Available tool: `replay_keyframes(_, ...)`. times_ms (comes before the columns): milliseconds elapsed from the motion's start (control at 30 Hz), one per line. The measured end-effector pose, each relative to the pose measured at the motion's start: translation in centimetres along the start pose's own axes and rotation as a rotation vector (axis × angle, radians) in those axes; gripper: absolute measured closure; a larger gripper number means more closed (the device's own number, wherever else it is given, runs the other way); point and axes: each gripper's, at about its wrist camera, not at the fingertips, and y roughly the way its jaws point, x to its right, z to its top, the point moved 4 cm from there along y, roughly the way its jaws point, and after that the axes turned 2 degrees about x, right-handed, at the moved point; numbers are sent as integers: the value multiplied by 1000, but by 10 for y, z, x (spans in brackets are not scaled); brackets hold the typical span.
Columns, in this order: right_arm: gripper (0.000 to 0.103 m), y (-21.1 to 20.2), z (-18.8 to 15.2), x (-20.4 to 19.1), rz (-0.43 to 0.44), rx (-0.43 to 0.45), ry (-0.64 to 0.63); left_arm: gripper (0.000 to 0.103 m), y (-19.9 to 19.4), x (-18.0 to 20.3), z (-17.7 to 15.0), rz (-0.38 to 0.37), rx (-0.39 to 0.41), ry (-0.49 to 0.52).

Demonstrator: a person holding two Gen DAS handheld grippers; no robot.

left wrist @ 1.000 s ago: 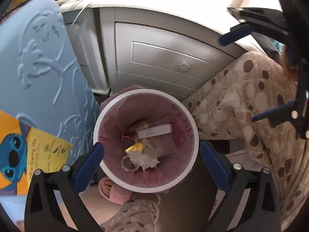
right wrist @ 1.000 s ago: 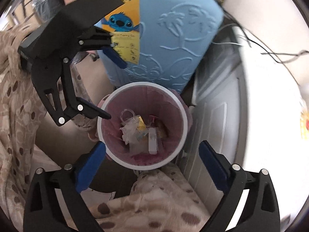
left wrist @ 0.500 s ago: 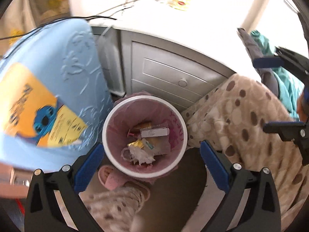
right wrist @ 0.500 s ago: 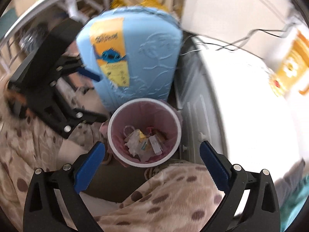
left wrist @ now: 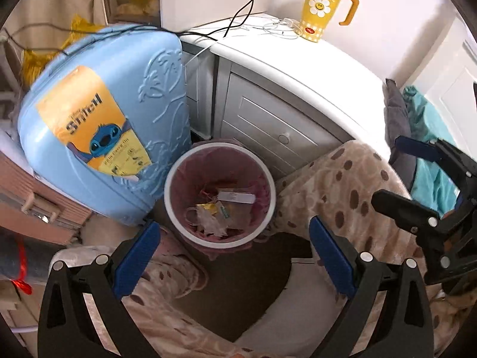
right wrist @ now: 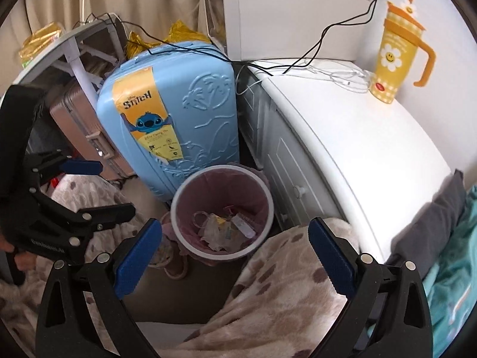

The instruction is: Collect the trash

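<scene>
Counted one white cabinet, touching or almost touching the bin on its far side, with one round knob facing the bin. Counted one big blue suitcase with a cartoon sticker, standing just beside the bin and pressed close to its rim. Spotted one brown suitcase farther back, behind the blue one. Saw two fuzzy spotted legs, one on the cabinet side of the bin and one on the near side.

Found one round bin on the floor, standing straight up with its open mouth pointing at the ceiling. Had a white rim and one pink bag inside.

Counted two grippers, both up above the bin and looking down at it. Left gripper spread wide, holding nothing. Right gripper spread wide too, with nothing between its blue pads.

Counted one yellow cup with a daisy and one handle, up on the cabinet top, well away from the bin. Saw one pink slipper on the floor, touching the near side of the bin.

Found the trash down at the bottom of the bin: one long white box, lying flat, its long side running from the suitcase side toward the cabinet side. Also one crumpled white wad and one small yellow wrapper, both just beside the box.
</scene>
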Motion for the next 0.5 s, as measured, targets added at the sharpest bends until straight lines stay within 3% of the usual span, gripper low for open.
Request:
replay_keyframes(100,7,-2,-1,0,-7,10,10,5,-5,3,1,45,9,25)
replay_keyframes(500,7,-4,-7,7,-5,16,44,5,-17,9,5,41,52,17)
